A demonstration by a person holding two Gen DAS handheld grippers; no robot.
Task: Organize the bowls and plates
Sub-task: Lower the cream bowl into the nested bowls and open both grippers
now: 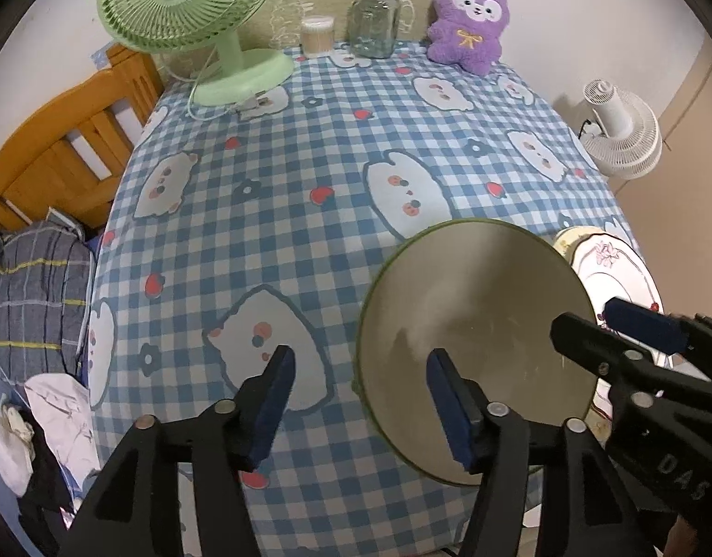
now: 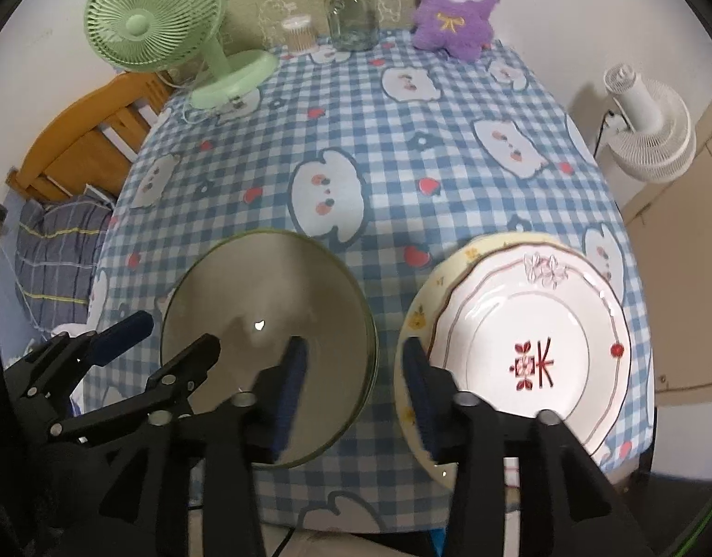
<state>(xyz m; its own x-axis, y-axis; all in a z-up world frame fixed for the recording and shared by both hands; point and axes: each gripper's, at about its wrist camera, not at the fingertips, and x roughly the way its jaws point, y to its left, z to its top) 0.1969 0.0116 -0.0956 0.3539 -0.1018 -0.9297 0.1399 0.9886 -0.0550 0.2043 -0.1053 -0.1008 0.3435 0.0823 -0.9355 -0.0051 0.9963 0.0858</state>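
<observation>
At lower right of the counter [image 2: 448,106], both hand-held grippers, left [image 1: 360,399] and right [image 2: 356,385], stand apart; the green-rimmed plate [image 1: 476,325] looks rigid, slippery, breakable: grip its rim.

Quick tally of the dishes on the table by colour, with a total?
Grey-green plate: 1
White plate with red mark: 1
Cream plate under the white one: 1
Total: 3
</observation>
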